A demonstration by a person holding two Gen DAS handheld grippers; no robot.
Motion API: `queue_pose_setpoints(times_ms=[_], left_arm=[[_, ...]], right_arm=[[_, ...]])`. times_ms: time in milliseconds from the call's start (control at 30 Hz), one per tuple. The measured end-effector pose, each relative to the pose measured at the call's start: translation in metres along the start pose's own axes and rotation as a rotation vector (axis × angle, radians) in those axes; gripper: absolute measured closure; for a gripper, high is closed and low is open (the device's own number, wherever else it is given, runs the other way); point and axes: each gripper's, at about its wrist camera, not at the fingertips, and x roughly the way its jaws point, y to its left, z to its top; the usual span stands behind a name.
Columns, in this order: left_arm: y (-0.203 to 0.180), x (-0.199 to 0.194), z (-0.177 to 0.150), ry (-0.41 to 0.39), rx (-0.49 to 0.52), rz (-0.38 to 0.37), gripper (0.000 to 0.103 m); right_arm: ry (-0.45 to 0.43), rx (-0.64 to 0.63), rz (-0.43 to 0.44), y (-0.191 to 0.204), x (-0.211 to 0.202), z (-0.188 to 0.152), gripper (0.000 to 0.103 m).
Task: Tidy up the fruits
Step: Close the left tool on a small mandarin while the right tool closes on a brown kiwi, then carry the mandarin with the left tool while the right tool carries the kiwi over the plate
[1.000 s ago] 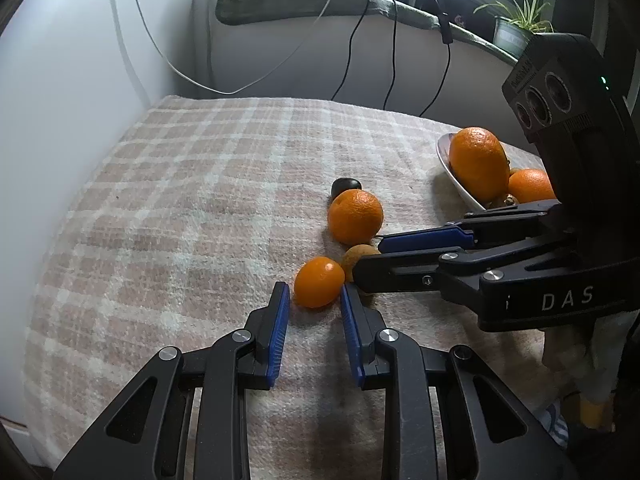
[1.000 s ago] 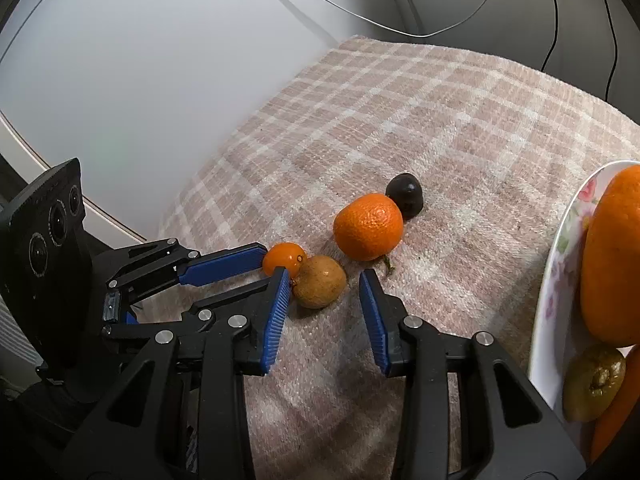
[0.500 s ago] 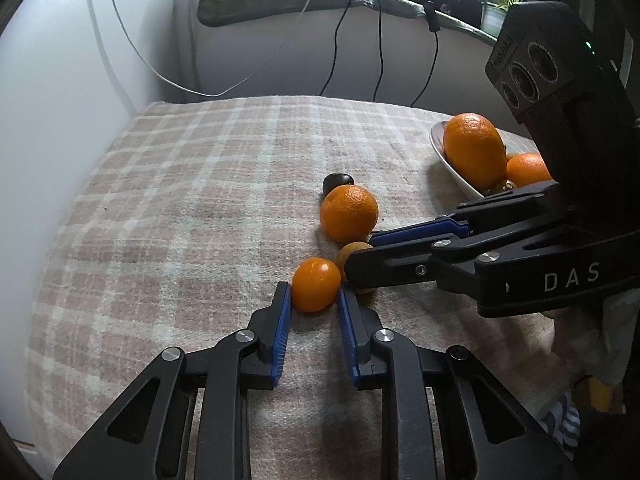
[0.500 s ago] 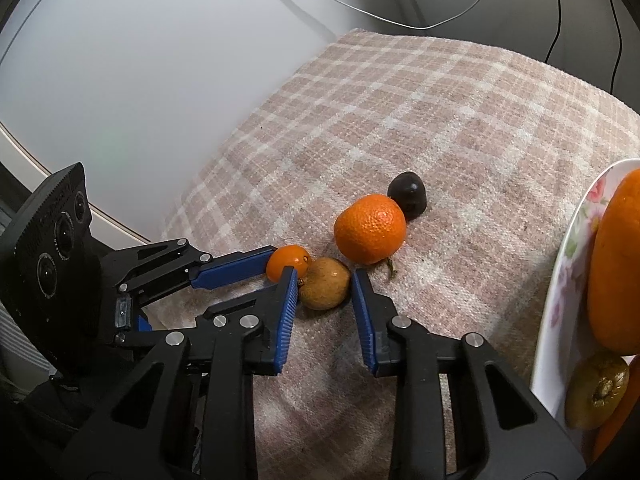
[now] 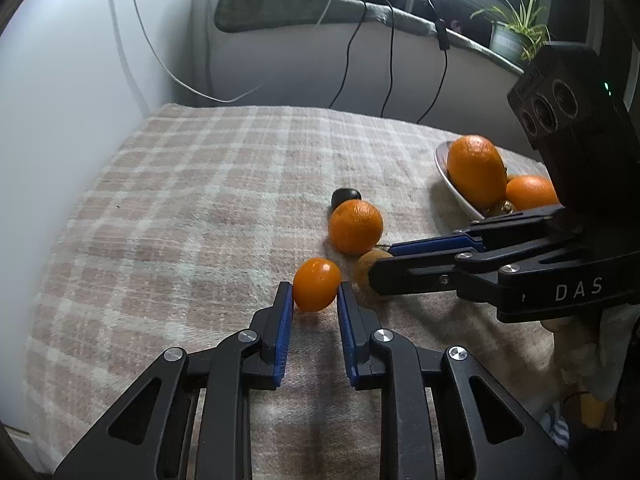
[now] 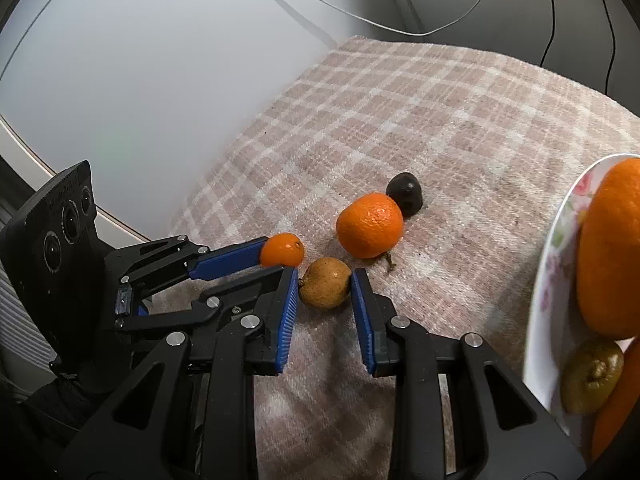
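A small orange fruit [image 5: 315, 285] lies on the plaid cloth between the fingertips of my left gripper [image 5: 313, 294], whose blue pads touch its sides; it also shows in the right wrist view [image 6: 281, 250]. A brown round fruit [image 6: 325, 288] sits between the tips of my right gripper [image 6: 325, 289], with the pads closed against it. A mandarin [image 6: 369, 225] and a dark fruit [image 6: 405, 193] lie just beyond. A white plate [image 6: 548, 264] at the right holds a big orange [image 6: 608, 248] and a greenish-brown fruit [image 6: 592, 374].
The plaid cloth [image 5: 192, 200] covers the table, which ends at a white wall on the left. Cables hang behind it, and a potted plant [image 5: 514, 30] stands on the back ledge. The right gripper's body [image 5: 520, 268] crosses the left wrist view.
Both grippers have moved forward and narrowed. The left now has the small orange fruit between its pads, and the right has the brown fruit between its pads.
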Motion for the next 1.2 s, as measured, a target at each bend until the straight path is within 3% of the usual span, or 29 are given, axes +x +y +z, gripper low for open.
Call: queue_pose_setpoints(times_ms=[433, 733, 1200], left_arm=[[-0.006, -0.021, 0.007, -0.066, -0.062, -0.031, 0.083], [-0.013, -0.030, 0.022, -0.135, -0.155, -0.155, 0.083], [-0.054, -0.023, 0.042, -0.153, -0.104, -0.224, 0.083]], right_arm=[[-0.080, -0.019, -0.037, 0.001, -0.040, -0.008, 0.075], [-0.171, -0.016, -0.081, -0.006, -0.085, -0.019, 0.075], [-0.289, -0.012, -0.202, -0.031, -0.147, -0.035, 0.075]])
